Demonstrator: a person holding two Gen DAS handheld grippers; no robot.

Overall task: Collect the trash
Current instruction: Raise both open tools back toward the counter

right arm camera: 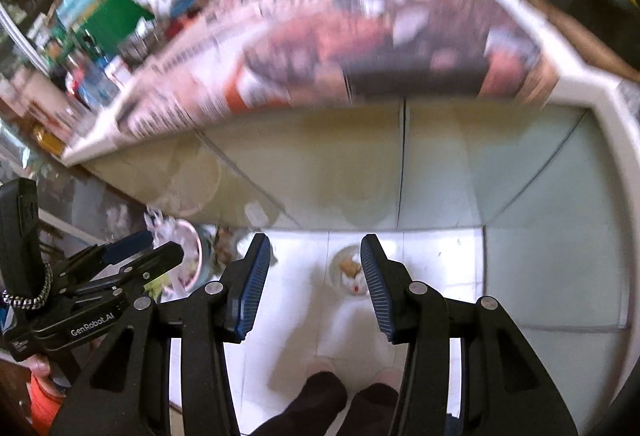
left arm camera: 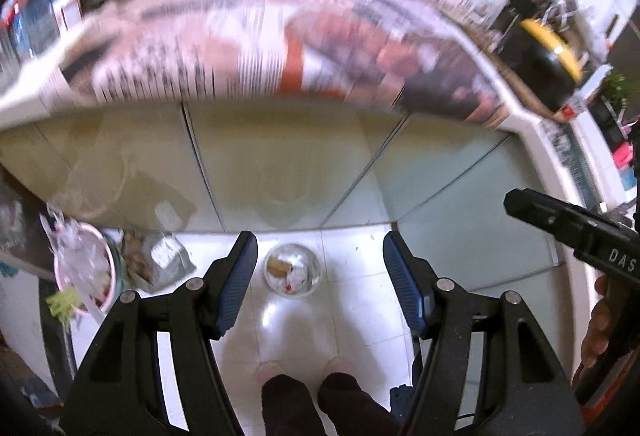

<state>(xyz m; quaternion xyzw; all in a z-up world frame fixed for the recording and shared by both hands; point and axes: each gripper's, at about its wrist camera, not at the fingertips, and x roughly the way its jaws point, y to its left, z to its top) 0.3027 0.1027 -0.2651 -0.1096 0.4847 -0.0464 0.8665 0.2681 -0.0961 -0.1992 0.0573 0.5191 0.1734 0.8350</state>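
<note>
A round clear container [left arm camera: 292,272] with food scraps and paper bits stands on the white tiled floor far below me. In the left wrist view it shows between the fingers of my left gripper [left arm camera: 320,240], which is open and empty. My right gripper [right arm camera: 315,242] is also open with nothing in it. The same container [right arm camera: 349,270] lies below it, partly hidden by its right finger [right arm camera: 376,276]. Each gripper shows in the other's view: the right gripper [left arm camera: 580,232] at the right edge, the left gripper [right arm camera: 132,256] at the left. Both views are blurred.
A counter covered with newspaper [left arm camera: 260,48] juts out above pale cabinet doors [left arm camera: 280,164]. A pink bin [left arm camera: 84,272] lined with crumpled plastic and a grey bag [left arm camera: 164,260] stand at the left. A yellow-and-black pot [left arm camera: 540,64] sits on the counter. The person's legs [left arm camera: 312,396] are below.
</note>
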